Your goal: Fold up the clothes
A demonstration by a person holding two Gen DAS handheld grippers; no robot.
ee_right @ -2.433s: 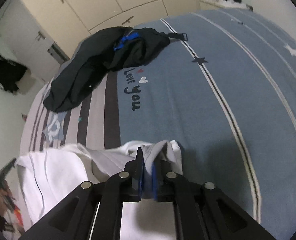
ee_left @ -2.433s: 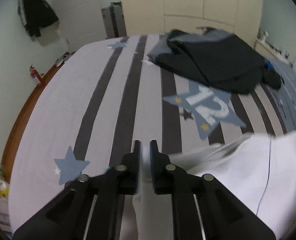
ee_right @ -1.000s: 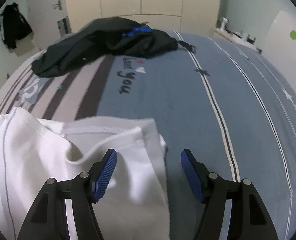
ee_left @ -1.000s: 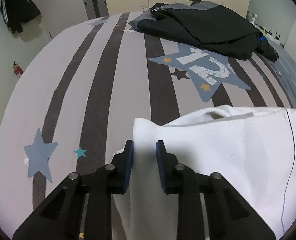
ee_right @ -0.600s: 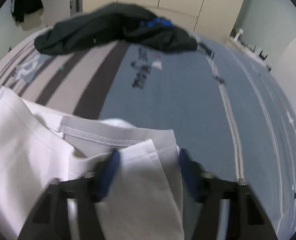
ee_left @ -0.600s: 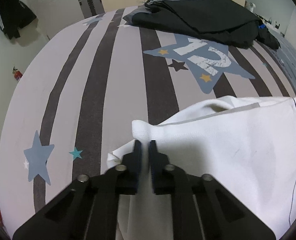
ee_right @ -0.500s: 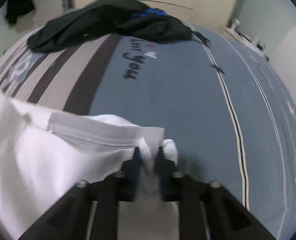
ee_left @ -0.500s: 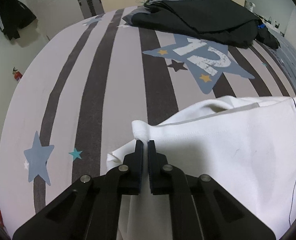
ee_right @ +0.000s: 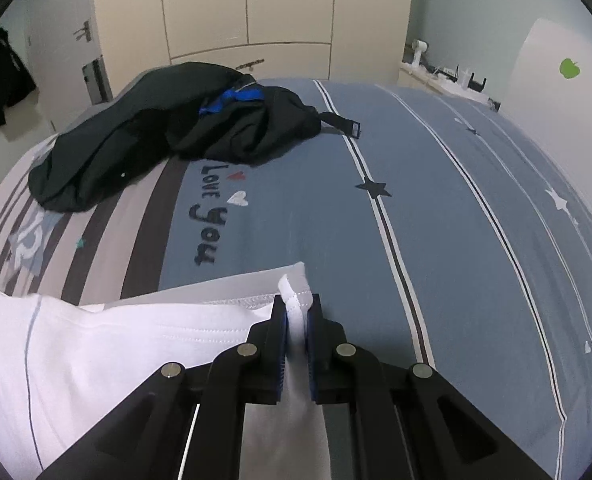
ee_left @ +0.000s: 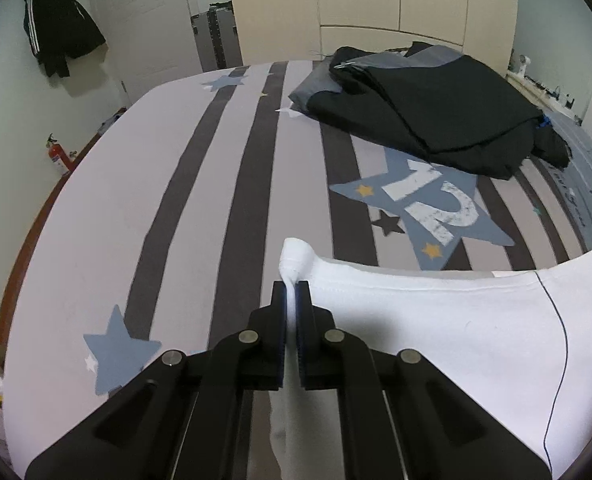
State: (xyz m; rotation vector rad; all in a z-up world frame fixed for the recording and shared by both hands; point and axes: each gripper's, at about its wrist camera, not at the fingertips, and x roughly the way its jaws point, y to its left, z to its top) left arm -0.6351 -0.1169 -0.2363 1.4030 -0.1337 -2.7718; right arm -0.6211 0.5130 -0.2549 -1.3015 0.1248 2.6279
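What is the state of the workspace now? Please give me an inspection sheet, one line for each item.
Surface: bed cover, striped with stars, blue half on the right.
Job's things: white garment, held at two edge points.
Clutter: dark clothes pile at the far side.
Grippers: left gripper shut on the white garment; right gripper shut on it too.
Cables: nothing seen.
Surroundings: wardrobe, door, hanging black jacket.
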